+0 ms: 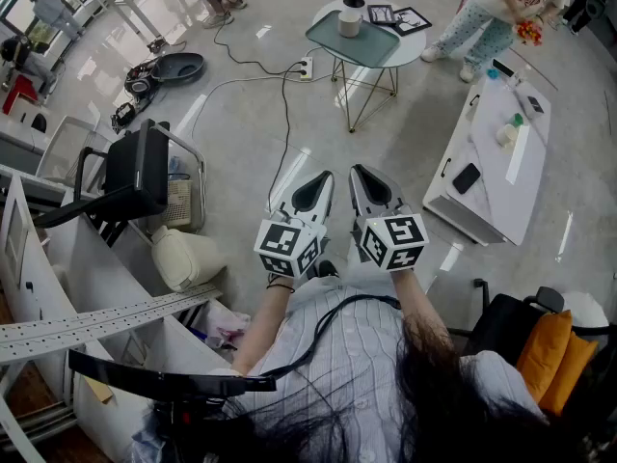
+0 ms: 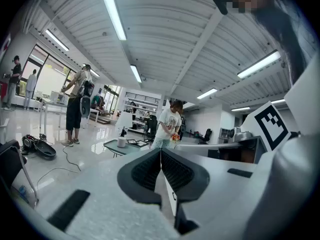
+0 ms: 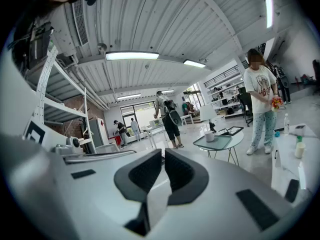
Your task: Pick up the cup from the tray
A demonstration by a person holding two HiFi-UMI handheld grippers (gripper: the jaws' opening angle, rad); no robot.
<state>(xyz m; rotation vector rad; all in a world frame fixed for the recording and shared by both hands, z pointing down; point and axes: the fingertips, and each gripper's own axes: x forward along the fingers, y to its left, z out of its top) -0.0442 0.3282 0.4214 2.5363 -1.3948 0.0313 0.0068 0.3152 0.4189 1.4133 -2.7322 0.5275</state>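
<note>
White cup (image 1: 350, 22) stands on the teal tray (image 1: 364, 44) on a round table (image 1: 411, 50), upper centre. Left gripper (image 1: 325, 177) and right gripper (image 1: 356, 171) sit mid-frame, both closed tight, empty, well apart from it.

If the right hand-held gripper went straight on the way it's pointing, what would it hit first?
Probably nothing soon: open floor lies ahead of the right hand-held gripper. The round table with the tray and cup sits right of that line, though depth is unclear.
</note>
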